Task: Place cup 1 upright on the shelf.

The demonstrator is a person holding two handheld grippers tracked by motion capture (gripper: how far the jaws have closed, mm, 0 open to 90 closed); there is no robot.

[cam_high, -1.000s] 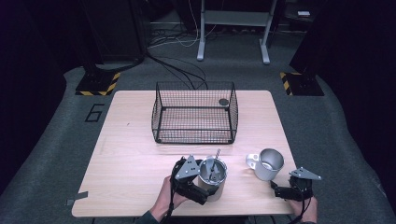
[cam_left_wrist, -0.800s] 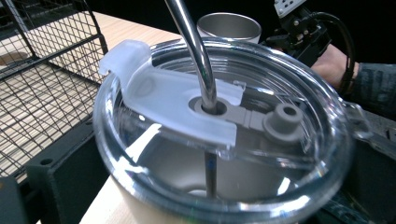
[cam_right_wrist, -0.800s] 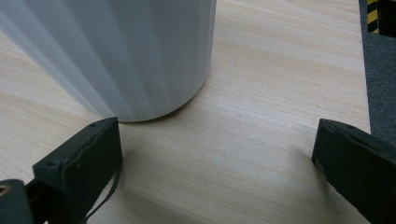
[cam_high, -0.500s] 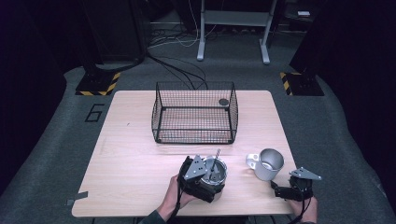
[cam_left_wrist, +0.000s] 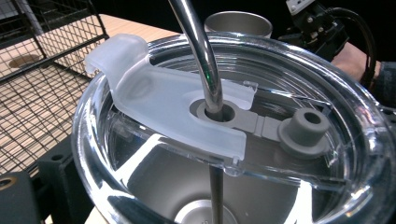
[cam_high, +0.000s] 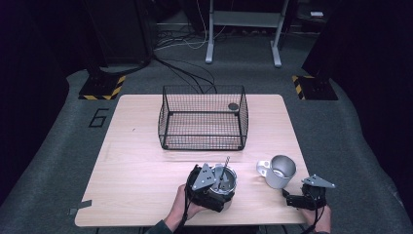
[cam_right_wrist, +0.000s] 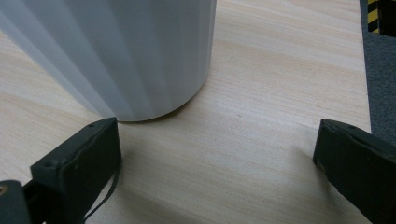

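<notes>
Holding the steel tumbler [cam_high: 222, 186] at the near edge of the counter [cam_high: 136, 175], my left gripper [cam_high: 209, 192] sits against its left side; I cannot tell from these views whether the jaws clamp it. Clear lid [cam_left_wrist: 327, 116] is seated on the tumbler, metal straw [cam_left_wrist: 198, 51] standing through the lid's hole, grey plug [cam_left_wrist: 304, 133] just right of it. My right gripper [cam_high: 298, 200] rests at the near right corner, jaws spread wide, nothing between them. Steel mug [cam_high: 278, 171] stands just beyond it, handle to the left, apart from the tumbler. Wire basket [cam_high: 203, 118] sits farther back, centre, a small dark disc [cam_high: 233, 106] in its far right corner.
</notes>
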